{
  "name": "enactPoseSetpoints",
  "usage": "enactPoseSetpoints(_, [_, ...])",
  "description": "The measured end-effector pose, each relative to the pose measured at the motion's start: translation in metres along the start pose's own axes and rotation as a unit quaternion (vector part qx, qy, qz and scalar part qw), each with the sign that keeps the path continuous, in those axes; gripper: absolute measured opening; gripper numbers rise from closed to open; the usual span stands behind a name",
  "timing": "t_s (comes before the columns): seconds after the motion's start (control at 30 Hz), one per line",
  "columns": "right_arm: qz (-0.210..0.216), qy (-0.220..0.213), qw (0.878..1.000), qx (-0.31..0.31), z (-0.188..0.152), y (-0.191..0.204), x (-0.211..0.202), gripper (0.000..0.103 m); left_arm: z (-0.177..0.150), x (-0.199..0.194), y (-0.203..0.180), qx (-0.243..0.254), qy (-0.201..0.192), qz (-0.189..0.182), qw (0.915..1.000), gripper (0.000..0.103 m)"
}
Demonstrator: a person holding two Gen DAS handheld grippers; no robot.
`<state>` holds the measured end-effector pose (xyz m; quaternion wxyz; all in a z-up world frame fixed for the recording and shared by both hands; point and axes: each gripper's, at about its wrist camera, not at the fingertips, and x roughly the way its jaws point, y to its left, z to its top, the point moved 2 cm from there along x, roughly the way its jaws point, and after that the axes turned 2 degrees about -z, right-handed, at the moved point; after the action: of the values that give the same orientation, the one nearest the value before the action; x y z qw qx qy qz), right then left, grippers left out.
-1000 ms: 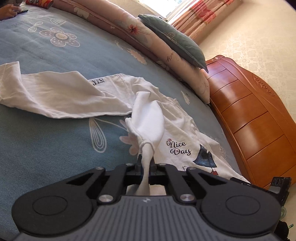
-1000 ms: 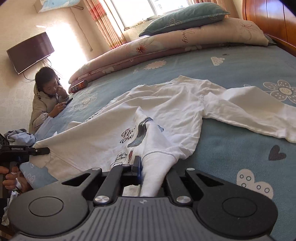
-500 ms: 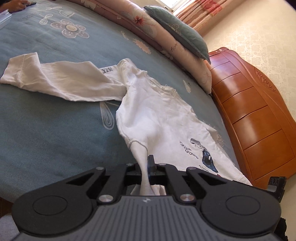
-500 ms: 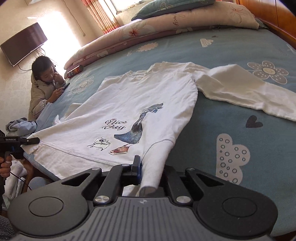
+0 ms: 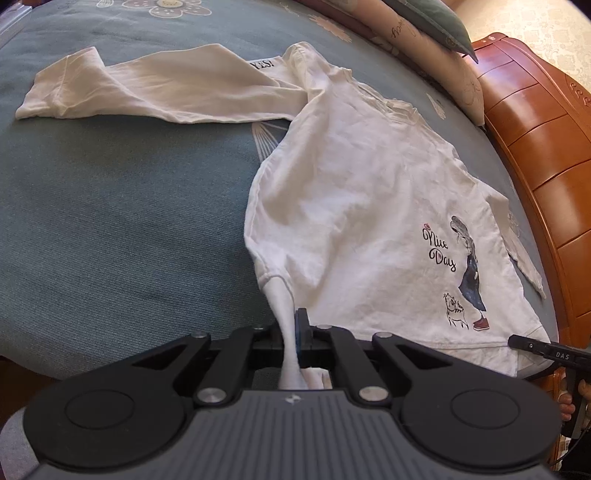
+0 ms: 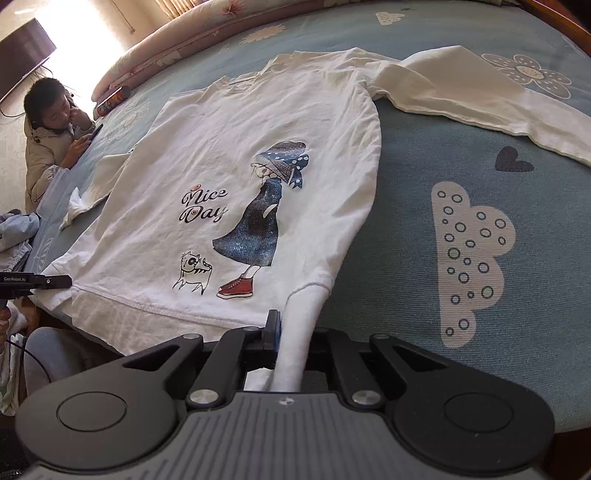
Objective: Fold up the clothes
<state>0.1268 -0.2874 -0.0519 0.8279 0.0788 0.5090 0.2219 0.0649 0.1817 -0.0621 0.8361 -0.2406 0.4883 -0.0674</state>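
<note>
A white long-sleeved shirt [image 6: 236, 177] is spread face up on the blue patterned bed [image 6: 461, 229], its hem lying along the near edge of the bed and its neckline pointing toward the far edge, where a rolled quilt [image 6: 192, 40] and a pillow [image 5: 436, 22] are stacked. A printed girl in a blue dress, a small cat and the words "Nice Day" are seen on the chest.

One hem corner of the shirt is pinched by the left hand-held gripper [image 5: 291, 332], whose jaws are pressed together on a twisted strand of white cloth. The other hem corner is clamped by the right hand-held gripper [image 6: 291, 332] in the same way, with a thicker fold of fabric between its closed jaws.

One sleeve [image 5: 147, 88] is stretched flat across the bed away from the body of the shirt; the other sleeve [image 6: 96, 184] lies partly folded near the bed edge by the wooden headboard [image 5: 535, 147].

A person in a beige jacket [image 6: 48, 147] is seated at a far edge of the bed, and a can [image 6: 112, 103] rests on the bed by the quilt.
</note>
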Motion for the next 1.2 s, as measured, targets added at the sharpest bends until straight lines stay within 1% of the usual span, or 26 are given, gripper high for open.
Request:
enactPoseSetpoints(0.03, [-0.006, 0.002, 1.0, 0.004, 0.001, -0.001, -0.001, 0.008, 0.001, -0.002, -0.003, 0.007, 0.006, -0.007, 0.9999, 0.004])
enactPoseSetpoints(0.07, [-0.014, 0.005, 1.0, 0.01, 0.002, -0.003, -0.002, 0.019, 0.001, -0.004, -0.003, 0.008, 0.008, -0.005, 0.9999, 0.006])
enactPoseSetpoints(0.1, [-0.038, 0.009, 0.999, 0.018, 0.003, -0.006, -0.001, 0.031, 0.001, -0.006, -0.003, 0.008, 0.01, 0.009, 0.9999, 0.01])
enactPoseSetpoints(0.13, [-0.058, 0.011, 0.998, 0.02, 0.003, -0.008, 0.0, 0.036, 0.002, -0.007, -0.002, 0.008, 0.013, 0.023, 0.9996, 0.015])
enactPoseSetpoints(0.17, [-0.066, 0.009, 0.997, 0.025, 0.002, -0.012, -0.002, 0.04, 0.003, -0.01, -0.001, 0.008, 0.012, 0.038, 0.9992, 0.017])
enactPoseSetpoints(0.2, [-0.072, 0.005, 0.997, 0.031, 0.002, -0.016, -0.005, 0.04, 0.004, -0.014, 0.0, 0.008, 0.009, 0.042, 0.999, 0.02])
enactPoseSetpoints(0.27, [-0.077, -0.007, 0.996, 0.043, 0.004, -0.022, -0.012, 0.042, 0.009, -0.022, 0.002, 0.008, -0.002, 0.043, 0.999, 0.021])
enactPoseSetpoints(0.37, [-0.072, -0.035, 0.996, 0.051, 0.013, -0.025, -0.024, 0.049, 0.024, -0.034, -0.001, 0.014, -0.026, 0.044, 0.9986, 0.037])
enactPoseSetpoints(0.4, [-0.07, -0.044, 0.995, 0.047, 0.019, -0.022, -0.026, 0.051, 0.032, -0.035, -0.005, 0.021, -0.035, 0.045, 0.9982, 0.04])
enactPoseSetpoints(0.47, [-0.065, -0.061, 0.995, 0.038, 0.03, -0.016, -0.03, 0.053, 0.046, -0.034, -0.013, 0.034, -0.048, 0.046, 0.9972, 0.04])
enactPoseSetpoints(0.53, [-0.051, -0.079, 0.995, 0.027, 0.044, -0.005, -0.029, 0.057, 0.062, -0.029, -0.022, 0.047, -0.063, 0.038, 0.9962, 0.046])
enactPoseSetpoints(0.6, [-0.04, -0.097, 0.994, 0.013, 0.058, 0.008, -0.024, 0.061, 0.077, -0.021, -0.029, 0.053, -0.08, 0.03, 0.9949, 0.058])
enactPoseSetpoints(0.73, [0.002, -0.126, 0.992, -0.004, 0.081, 0.031, 0.001, 0.064, 0.104, 0.005, -0.035, 0.044, -0.099, 0.024, 0.9938, 0.058])
enactPoseSetpoints(0.8, [0.023, -0.138, 0.99, -0.005, 0.09, 0.04, 0.022, 0.065, 0.115, 0.018, -0.039, 0.054, -0.105, 0.021, 0.9927, 0.058])
enactPoseSetpoints(0.87, [0.033, -0.139, 0.99, -0.011, 0.099, 0.048, 0.047, 0.065, 0.127, 0.027, -0.042, 0.076, -0.114, 0.029, 0.9902, 0.058])
enactPoseSetpoints(0.93, [0.045, -0.135, 0.99, -0.014, 0.104, 0.053, 0.071, 0.065, 0.143, 0.034, -0.044, 0.107, -0.125, 0.053, 0.985, 0.058])
enactPoseSetpoints(0.97, [0.051, -0.135, 0.989, -0.017, 0.103, 0.055, 0.081, 0.065, 0.154, 0.035, -0.043, 0.126, -0.133, 0.067, 0.9808, 0.058])
enactPoseSetpoints(1.07, [0.063, -0.137, 0.988, -0.035, 0.097, 0.058, 0.102, 0.065, 0.187, 0.039, -0.034, 0.164, -0.138, 0.097, 0.9719, 0.058])
enactPoseSetpoints(1.13, [0.066, -0.138, 0.987, -0.051, 0.09, 0.059, 0.112, 0.065, 0.209, 0.046, -0.026, 0.18, -0.128, 0.115, 0.9685, 0.062])
enactPoseSetpoints(1.17, [0.057, -0.129, 0.987, -0.071, 0.09, 0.063, 0.114, 0.065, 0.218, 0.051, -0.023, 0.187, -0.12, 0.118, 0.9678, 0.065])
enactPoseSetpoints(1.2, [0.05, -0.133, 0.985, -0.093, 0.089, 0.068, 0.111, 0.065, 0.224, 0.058, -0.016, 0.188, -0.108, 0.125, 0.9683, 0.067])
